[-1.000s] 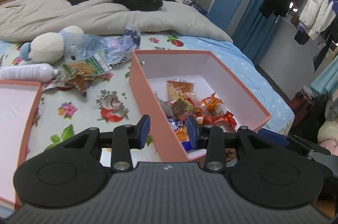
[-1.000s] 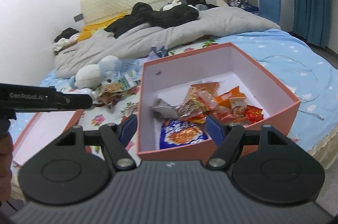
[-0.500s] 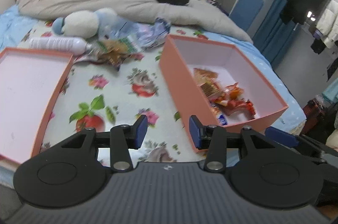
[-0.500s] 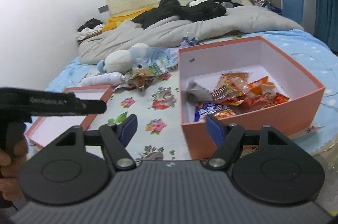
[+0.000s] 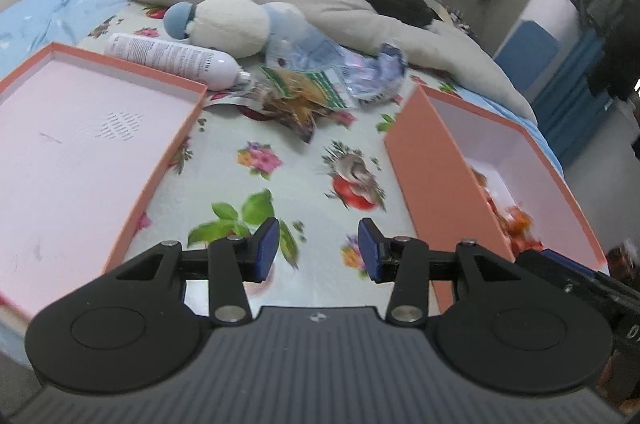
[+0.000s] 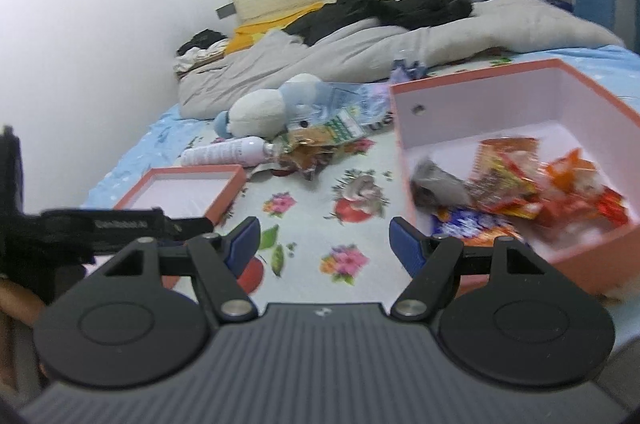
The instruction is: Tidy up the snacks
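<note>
The left gripper (image 5: 318, 250) has just been opening and grasps nothing, angled down over the flowered sheet (image 5: 256, 160) between lid (image 5: 72, 160) and box (image 5: 436, 184). The right gripper (image 6: 324, 244) gapes wide, empty, beside the box holding snacks (image 6: 520, 184); another snack packet (image 5: 304, 96) lies beyond.

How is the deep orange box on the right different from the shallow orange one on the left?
The deep orange box has tall walls, while the shallow orange one has only a low rim, like a lid. The deep orange box holds several snack packets, whereas nothing lies in the shallow one. Both are orange outside and pale inside, and both sit open on the floral bedsheet.
</note>
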`<state>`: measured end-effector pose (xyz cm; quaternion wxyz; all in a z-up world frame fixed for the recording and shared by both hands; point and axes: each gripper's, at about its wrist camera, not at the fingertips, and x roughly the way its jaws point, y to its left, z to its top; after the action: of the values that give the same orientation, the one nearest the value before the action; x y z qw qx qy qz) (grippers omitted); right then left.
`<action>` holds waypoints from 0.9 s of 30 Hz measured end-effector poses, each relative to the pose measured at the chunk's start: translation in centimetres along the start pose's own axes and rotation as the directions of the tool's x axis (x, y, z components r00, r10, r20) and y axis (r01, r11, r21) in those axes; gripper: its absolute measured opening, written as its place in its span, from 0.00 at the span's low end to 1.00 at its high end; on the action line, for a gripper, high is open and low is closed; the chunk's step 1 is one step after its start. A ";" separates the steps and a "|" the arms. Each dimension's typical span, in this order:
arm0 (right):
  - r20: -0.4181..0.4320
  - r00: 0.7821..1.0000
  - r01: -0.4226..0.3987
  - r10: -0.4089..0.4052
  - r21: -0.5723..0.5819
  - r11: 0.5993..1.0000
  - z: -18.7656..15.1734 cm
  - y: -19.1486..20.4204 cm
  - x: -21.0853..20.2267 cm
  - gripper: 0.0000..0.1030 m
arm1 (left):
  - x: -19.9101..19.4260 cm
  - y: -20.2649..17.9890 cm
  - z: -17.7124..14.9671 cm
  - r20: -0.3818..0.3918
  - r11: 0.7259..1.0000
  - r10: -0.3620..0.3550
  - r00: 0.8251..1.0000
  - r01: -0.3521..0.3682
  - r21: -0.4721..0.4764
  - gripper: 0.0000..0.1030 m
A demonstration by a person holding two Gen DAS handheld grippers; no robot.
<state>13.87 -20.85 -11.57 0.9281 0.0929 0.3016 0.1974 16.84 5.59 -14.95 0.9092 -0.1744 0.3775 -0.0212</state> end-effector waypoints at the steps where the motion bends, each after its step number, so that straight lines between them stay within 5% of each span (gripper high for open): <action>1: -0.007 1.000 -0.008 0.008 0.001 1.000 0.6 0.0 1.1 0.71 | 0.9 0.6 0.3 0.000 1.000 -0.002 1.000 0.002 -0.013 0.48; 16: -0.137 0.985 -0.101 0.106 0.038 0.994 8.9 -1.7 19.4 0.71 | 15.0 5.2 3.7 0.020 0.969 -0.114 0.993 0.116 -0.219 0.63; 27: -0.295 0.953 0.023 0.063 0.279 0.960 9.9 -4.8 31.5 0.80 | 21.4 5.9 6.8 0.049 0.947 -0.158 0.986 0.166 -0.274 0.61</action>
<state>44.60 -12.40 -21.51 0.8468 0.1947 0.4633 0.1743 36.24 9.49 -26.98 0.8759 -0.3309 0.3489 -0.0402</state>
